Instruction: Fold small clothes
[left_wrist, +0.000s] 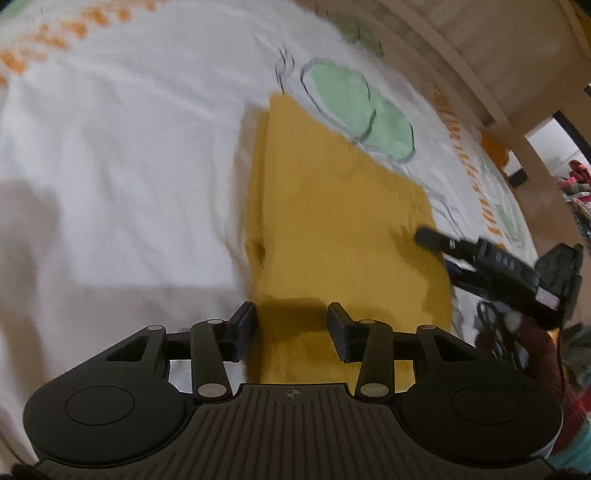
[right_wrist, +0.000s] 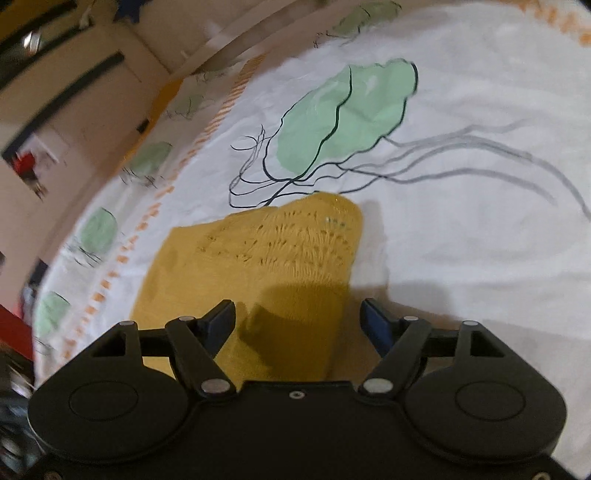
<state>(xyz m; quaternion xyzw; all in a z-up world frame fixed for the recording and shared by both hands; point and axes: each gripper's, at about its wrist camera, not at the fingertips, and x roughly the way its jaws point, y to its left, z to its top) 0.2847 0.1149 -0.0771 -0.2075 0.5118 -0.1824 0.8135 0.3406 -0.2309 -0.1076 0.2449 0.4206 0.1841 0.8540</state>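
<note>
A mustard-yellow knitted garment (left_wrist: 332, 221) lies folded flat on a white printed sheet (left_wrist: 110, 166). My left gripper (left_wrist: 291, 325) is open, its fingers hovering over the garment's near edge, holding nothing. The right gripper (left_wrist: 436, 240) shows in the left wrist view at the garment's right edge. In the right wrist view the garment (right_wrist: 266, 258) lies just ahead, its open-knit part toward the far side. My right gripper (right_wrist: 297, 321) is open above the garment's near part, holding nothing.
The sheet (right_wrist: 461, 221) has green leaf prints (right_wrist: 343, 114) and orange borders. A wooden bed frame (left_wrist: 498, 55) runs along the far side. Dark cables and clutter (left_wrist: 498, 332) lie at the right of the left wrist view.
</note>
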